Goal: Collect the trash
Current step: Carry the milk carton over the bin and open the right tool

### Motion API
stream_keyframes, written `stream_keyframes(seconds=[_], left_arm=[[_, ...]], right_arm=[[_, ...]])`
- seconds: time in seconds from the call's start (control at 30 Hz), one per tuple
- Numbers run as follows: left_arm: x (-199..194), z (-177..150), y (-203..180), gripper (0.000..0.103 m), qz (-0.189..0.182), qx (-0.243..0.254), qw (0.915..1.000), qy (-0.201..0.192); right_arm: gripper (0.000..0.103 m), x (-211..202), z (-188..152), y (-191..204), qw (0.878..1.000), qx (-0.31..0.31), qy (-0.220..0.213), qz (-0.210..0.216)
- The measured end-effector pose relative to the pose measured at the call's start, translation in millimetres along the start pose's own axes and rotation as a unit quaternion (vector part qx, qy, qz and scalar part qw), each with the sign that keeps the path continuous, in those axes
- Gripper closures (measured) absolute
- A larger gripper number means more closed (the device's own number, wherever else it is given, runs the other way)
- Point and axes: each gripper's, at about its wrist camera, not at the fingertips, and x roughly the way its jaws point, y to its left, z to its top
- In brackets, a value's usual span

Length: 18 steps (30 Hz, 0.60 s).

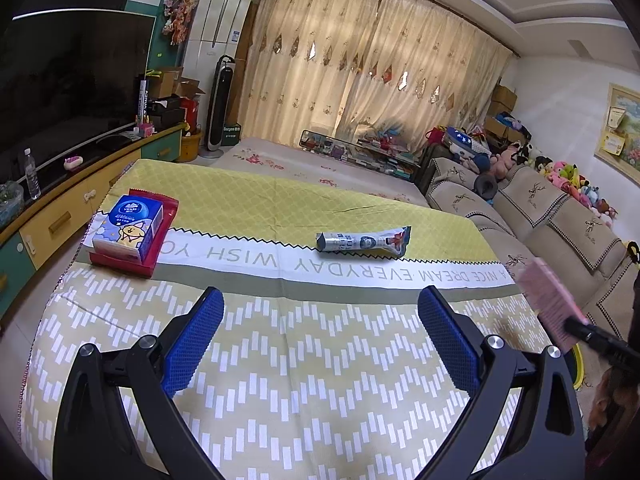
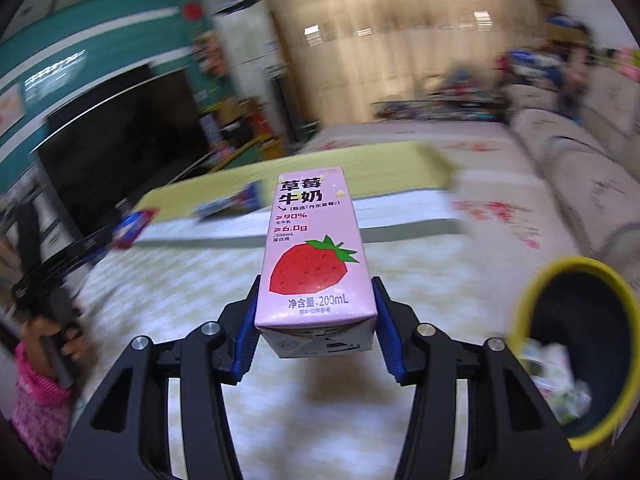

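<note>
Left wrist view: the left tool is hanging over the table, its blue pads standing wide apart with nothing between them. A grey snack wrapper is lying on the cloth ahead of the tool, well clear of the pads and slightly right of the midline. A blue tissue pack is sitting on a red packet at the far left of the table, also apart from the tool. At the right edge a pink carton is showing blurred, and the dark tool part holding it is being cut off by the frame.

Right wrist view: the right tool is gripping the pink strawberry milk carton by its lower end, one pad pressing on each side, the carton pointing away above the table. A yellow-rimmed bin is sitting low right of the tool, with crumpled trash inside it, partly cut off. The background is smearing; items on the far table are hard to make out. A hand and pink sleeve are showing at left.
</note>
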Motion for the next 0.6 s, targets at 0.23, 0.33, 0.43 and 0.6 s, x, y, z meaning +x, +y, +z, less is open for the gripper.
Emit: stream_keyframes(seconds=[0.23, 0.33, 0.43, 0.6], left_arm=[[2, -1, -2, 0.007, 0.001, 0.003, 1.0, -0.001], [4, -1, -2, 0.007, 0.0, 0.004, 1.0, 0.003], [6, -2, -4, 0.007, 0.001, 0.007, 1.0, 0.003], [8, -3, -5, 0.007, 0.0, 0.005, 1.0, 0.005]], right_arm=[[0.054, -26, -14, -102, 0.988, 0.094, -0.01, -0.12], [0.054, -25, -23, -132, 0.98, 0.114, -0.01, -0.162], [0.054, -21, -30, -157, 0.972, 0.14, -0.009, -0.187], [0.052, -14, -40, -187, 0.957, 0.171, 0.001, -0.236]])
